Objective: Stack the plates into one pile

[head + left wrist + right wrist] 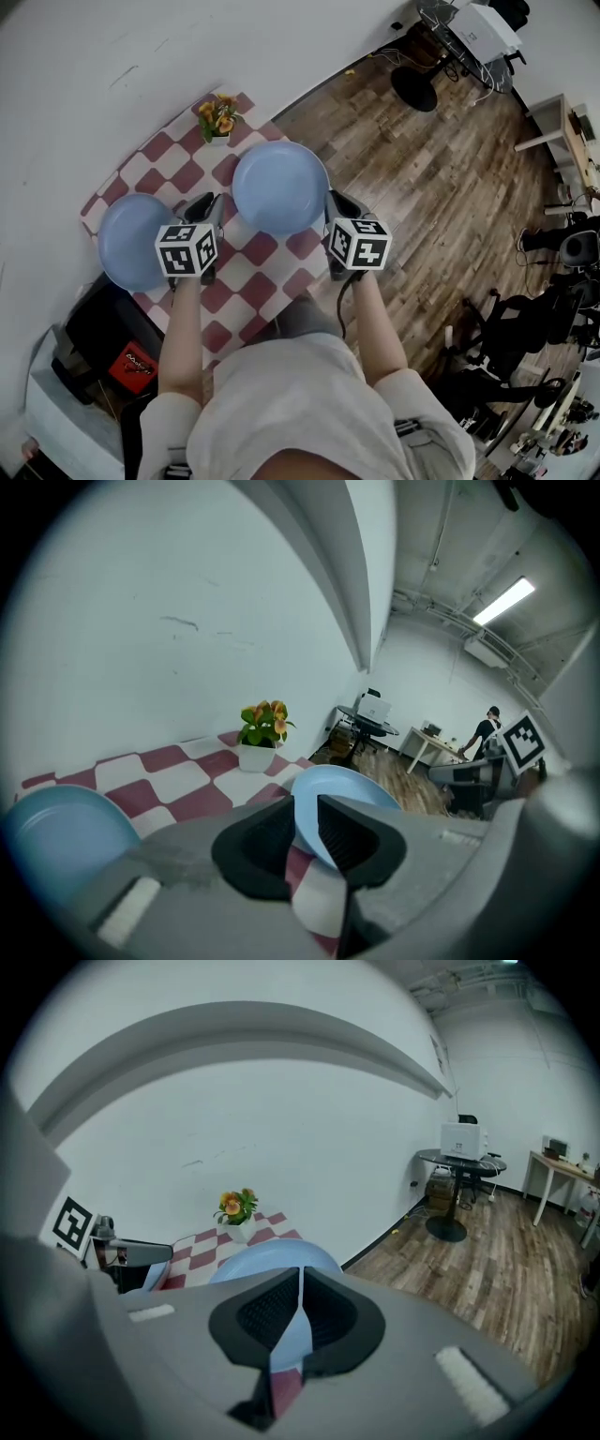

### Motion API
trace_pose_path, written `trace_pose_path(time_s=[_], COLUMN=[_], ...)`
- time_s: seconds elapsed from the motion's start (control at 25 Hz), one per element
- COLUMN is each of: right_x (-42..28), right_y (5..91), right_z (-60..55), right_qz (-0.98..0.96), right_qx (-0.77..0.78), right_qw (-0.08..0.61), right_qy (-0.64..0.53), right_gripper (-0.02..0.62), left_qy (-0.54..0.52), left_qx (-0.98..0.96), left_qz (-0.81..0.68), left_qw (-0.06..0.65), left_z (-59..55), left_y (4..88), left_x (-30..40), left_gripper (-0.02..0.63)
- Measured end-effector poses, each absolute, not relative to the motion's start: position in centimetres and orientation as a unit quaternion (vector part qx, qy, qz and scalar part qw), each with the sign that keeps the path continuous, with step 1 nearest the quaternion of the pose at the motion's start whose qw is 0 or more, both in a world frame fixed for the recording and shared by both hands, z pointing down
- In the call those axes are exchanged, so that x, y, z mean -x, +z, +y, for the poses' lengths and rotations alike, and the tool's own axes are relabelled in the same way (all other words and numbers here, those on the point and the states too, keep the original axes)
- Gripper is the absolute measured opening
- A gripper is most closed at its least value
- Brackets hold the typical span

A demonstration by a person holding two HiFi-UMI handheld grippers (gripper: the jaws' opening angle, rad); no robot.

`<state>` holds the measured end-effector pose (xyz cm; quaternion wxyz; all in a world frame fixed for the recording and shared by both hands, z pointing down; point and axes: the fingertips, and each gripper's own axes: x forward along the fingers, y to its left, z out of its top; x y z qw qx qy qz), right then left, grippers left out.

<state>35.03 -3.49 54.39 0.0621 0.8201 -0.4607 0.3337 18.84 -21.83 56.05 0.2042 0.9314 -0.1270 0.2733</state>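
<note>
Two light blue plates lie over a red-and-white checked cloth. The nearer-centre plate sits between my two grippers. My left gripper is at its left rim; its jaws stand a little apart, with the rim in the gap and the pads not pressing. At the right rim, my right gripper has its jaws almost together on the plate's edge. The second plate lies further left, also in the left gripper view. Whether the centre plate rests on the cloth I cannot tell.
A small white pot of orange flowers stands at the cloth's far edge by the white wall. A black case sits low on the left. Wooden floor spreads to the right, with desks and chairs beyond.
</note>
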Motion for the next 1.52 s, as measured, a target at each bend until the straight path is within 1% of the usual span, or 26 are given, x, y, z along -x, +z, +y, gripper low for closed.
trace_pose_path(time_s=[0.12,0.24,0.36,0.64,0.96,1.16,1.24,1.28,1.4,1.52], right_x=[-35.8,-36.6,-37.4,-38.3,-38.4,-38.3,-38.3,-38.3,-38.4,-38.4], right_y=[56.1,57.9,59.6,62.7,65.4,66.2,66.2,66.1,65.2,63.9], right_z=[-3.0,-2.7,-2.5,-2.6,-3.1,-3.4,-3.4,-3.5,-3.7,-4.3], right_qz=[-0.455,-0.452,-0.452,-0.454,-0.46,-0.463,-0.466,-0.467,-0.469,-0.475], right_qx=[-0.813,-0.805,-0.796,-0.774,-0.756,-0.752,-0.751,-0.751,-0.757,-0.764], right_qw=[0.064,0.078,0.092,0.104,0.123,0.131,0.129,0.126,0.112,0.099], right_qy=[0.359,0.378,0.393,0.429,0.449,0.452,0.451,0.45,0.442,0.426], right_gripper=[0.029,0.051,0.066,0.091,0.092,0.083,0.08,0.078,0.072,0.066], left_qy=[0.293,0.308,0.32,0.345,0.382,0.397,0.4,0.403,0.411,0.391], left_qx=[-0.924,-0.918,-0.912,-0.899,-0.881,-0.868,-0.865,-0.864,-0.865,-0.872], left_qz=[-0.123,-0.124,-0.127,-0.137,-0.15,-0.165,-0.163,-0.162,-0.165,-0.177], left_qw=[0.211,0.217,0.223,0.234,0.235,0.249,0.256,0.256,0.238,0.236], left_z=[-21.1,-20.7,-20.4,-19.9,-19.8,-19.8,-19.6,-19.5,-19.5,-20.0], left_y=[57.5,58.7,59.8,62.1,65.1,66.5,66.6,66.6,66.1,64.6], left_x=[-19.9,-20.8,-21.5,-22.9,-22.8,-22.4,-22.3,-22.4,-22.3,-22.1], left_gripper=[0.094,0.134,0.16,0.193,0.194,0.192,0.14,0.1,0.1,0.096])
